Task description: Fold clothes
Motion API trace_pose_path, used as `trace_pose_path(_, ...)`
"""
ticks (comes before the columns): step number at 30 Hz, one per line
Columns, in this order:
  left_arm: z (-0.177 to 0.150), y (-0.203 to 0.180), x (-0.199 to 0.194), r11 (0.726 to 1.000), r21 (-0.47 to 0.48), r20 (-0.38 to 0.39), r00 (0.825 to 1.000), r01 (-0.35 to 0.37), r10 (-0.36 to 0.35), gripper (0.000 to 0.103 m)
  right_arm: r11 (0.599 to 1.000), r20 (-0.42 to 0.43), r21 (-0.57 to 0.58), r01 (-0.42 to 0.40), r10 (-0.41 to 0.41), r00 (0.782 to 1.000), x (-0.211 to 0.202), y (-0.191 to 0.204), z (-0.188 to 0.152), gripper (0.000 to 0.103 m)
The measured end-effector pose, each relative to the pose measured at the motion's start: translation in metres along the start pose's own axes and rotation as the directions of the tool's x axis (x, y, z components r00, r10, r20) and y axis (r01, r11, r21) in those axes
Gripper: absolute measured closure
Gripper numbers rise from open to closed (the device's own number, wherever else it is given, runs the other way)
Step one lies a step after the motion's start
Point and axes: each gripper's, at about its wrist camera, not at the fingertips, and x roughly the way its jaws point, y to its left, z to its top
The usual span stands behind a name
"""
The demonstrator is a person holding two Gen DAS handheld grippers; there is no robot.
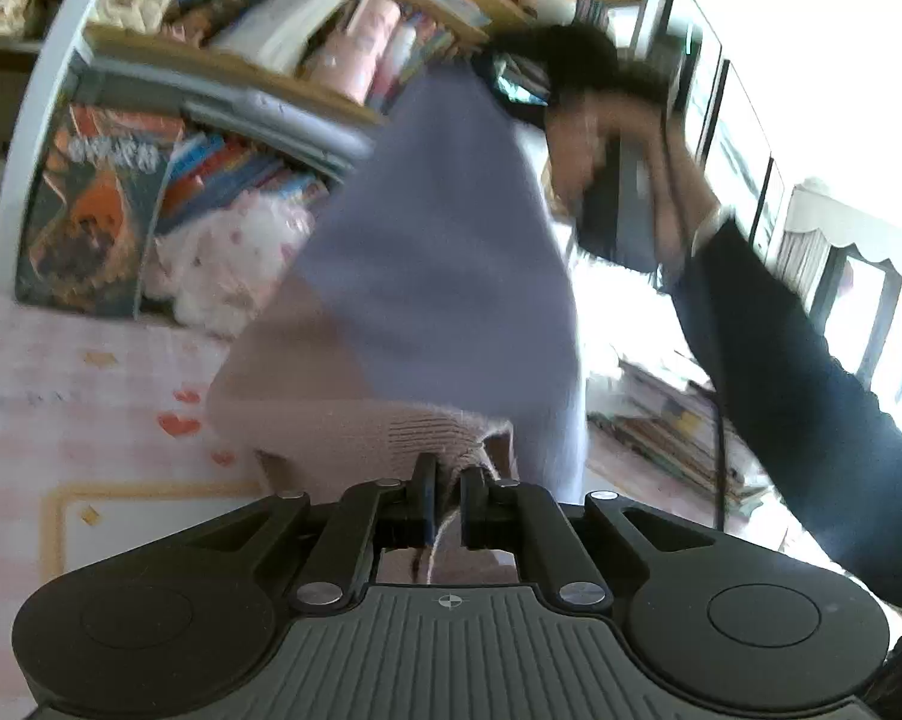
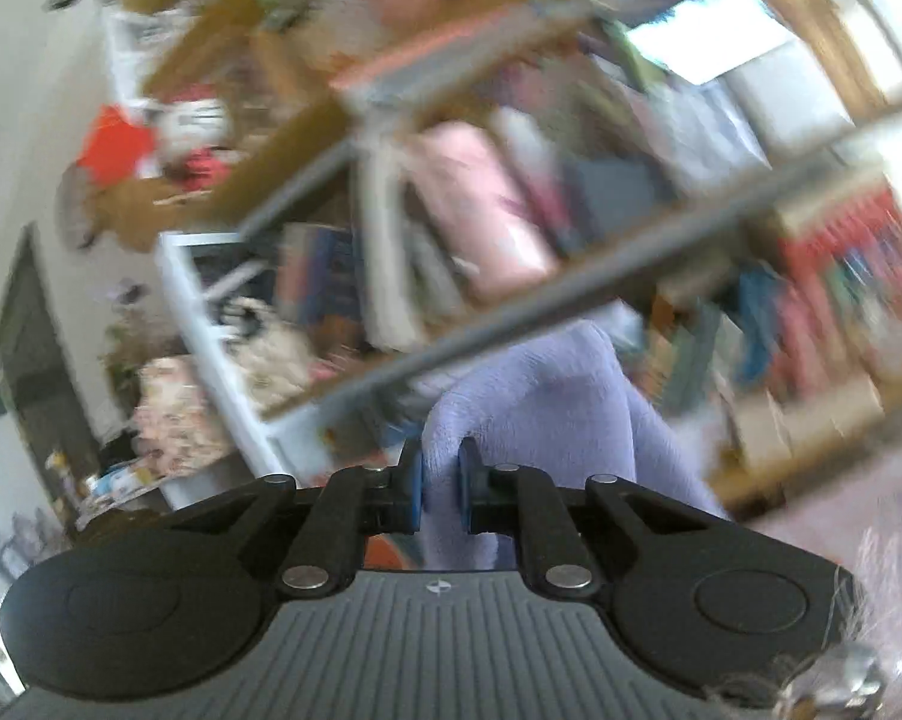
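Observation:
A knitted garment (image 1: 444, 252), lavender on top and dusty pink at its ribbed hem, hangs stretched in the air in the left wrist view. My left gripper (image 1: 449, 483) is shut on the pink hem, with loose yarn trailing between the pads. Up and to the right, the other gripper (image 1: 622, 210) shows as a dark blurred shape in a person's hand with a dark sleeve (image 1: 811, 396), at the garment's top corner. In the right wrist view my right gripper (image 2: 443, 480) is shut on a fold of the lavender cloth (image 2: 547, 414), which drapes off to the right.
A bookshelf (image 1: 222, 66) packed with books and pink items fills the background; it is blurred in the right wrist view, where the bookshelf (image 2: 511, 228) tilts. A pink patterned surface (image 1: 66, 396) with hearts lies below. Stacked books (image 1: 679, 426) sit at the right, near bright windows.

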Motion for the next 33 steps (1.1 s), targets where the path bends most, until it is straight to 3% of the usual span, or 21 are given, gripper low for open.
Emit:
trace_pose_path(2, -0.003, 0.005, 0.004, 0.999, -0.025, -0.022, 0.999, -0.030, 0.030, 0.085, 0.991, -0.035, -0.079, -0.112, 0.110, 0.993, 0.005, 0.034, 0.001, 0.092)
trace_pose_path(3, -0.003, 0.012, 0.002, 0.996, -0.039, -0.033, 0.996, -0.078, 0.077, 0.074, 0.976, -0.103, -0.124, -0.181, 0.168, 0.980, 0.012, 0.055, -0.007, 0.092)
trace_pose_path(4, -0.003, 0.019, -0.003, 0.990, -0.048, -0.041, 0.991, -0.132, 0.130, 0.053, 0.954, -0.172, -0.164, -0.251, 0.222, 0.960, 0.018, 0.075, -0.016, 0.092)
trace_pose_path(6, -0.004, 0.035, -0.019, 0.971, -0.076, -0.041, 0.974, -0.226, 0.223, 0.032, 0.903, -0.327, -0.216, -0.371, 0.291, 0.899, 0.032, 0.113, -0.045, 0.092)
trace_pose_path(8, -0.005, 0.051, -0.040, 0.951, -0.114, -0.028, 0.958, -0.286, 0.285, 0.031, 0.867, -0.455, -0.222, -0.447, 0.313, 0.834, 0.046, 0.134, -0.085, 0.087)
trace_pose_path(10, -0.005, 0.066, -0.059, 0.926, -0.153, -0.034, 0.938, -0.346, 0.345, 0.029, 0.842, -0.548, -0.235, -0.486, 0.298, 0.782, 0.057, 0.144, -0.125, 0.068)
trace_pose_path(11, -0.005, 0.071, -0.067, 0.915, -0.166, -0.033, 0.929, -0.368, 0.368, 0.029, 0.834, -0.551, -0.272, -0.480, 0.274, 0.788, 0.057, 0.145, -0.137, 0.055)
trace_pose_path(14, -0.004, 0.083, -0.085, 0.896, -0.181, -0.032, 0.913, -0.406, 0.407, 0.028, 0.821, -0.520, -0.319, -0.473, 0.266, 0.812, 0.046, 0.134, -0.140, 0.045)
trace_pose_path(16, -0.001, 0.089, -0.093, 0.891, -0.190, -0.017, 0.909, -0.412, 0.417, 0.023, 0.825, -0.477, -0.312, -0.471, 0.292, 0.829, 0.033, 0.118, -0.128, 0.018)
trace_pose_path(21, 0.012, 0.093, -0.116, 0.912, -0.229, 0.051, 0.931, -0.340, 0.360, 0.018, 0.890, -0.402, -0.282, -0.359, 0.231, 0.886, -0.004, 0.055, -0.095, 0.014)
trace_pose_path(23, 0.015, 0.095, -0.122, 0.913, -0.249, 0.069, 0.934, -0.325, 0.351, 0.017, 0.903, -0.426, -0.282, -0.325, 0.186, 0.885, -0.016, 0.030, -0.099, 0.014)
trace_pose_path(26, 0.018, 0.101, -0.120, 0.903, -0.290, 0.060, 0.936, -0.316, 0.347, 0.016, 0.897, -0.482, -0.316, -0.309, 0.129, 0.867, -0.034, 0.006, -0.120, 0.013)
trace_pose_path(29, 0.017, 0.109, -0.099, 0.890, -0.332, 0.005, 0.943, -0.313, 0.334, 0.016, 0.827, -0.520, -0.448, -0.340, 0.068, 0.851, -0.048, 0.010, -0.150, 0.013)
trace_pose_path(33, 0.014, 0.121, -0.072, 0.881, -0.389, 0.018, 0.954, -0.270, 0.301, 0.019, 0.607, -0.530, -0.656, -0.449, 0.052, 0.846, -0.066, 0.035, -0.189, 0.011)
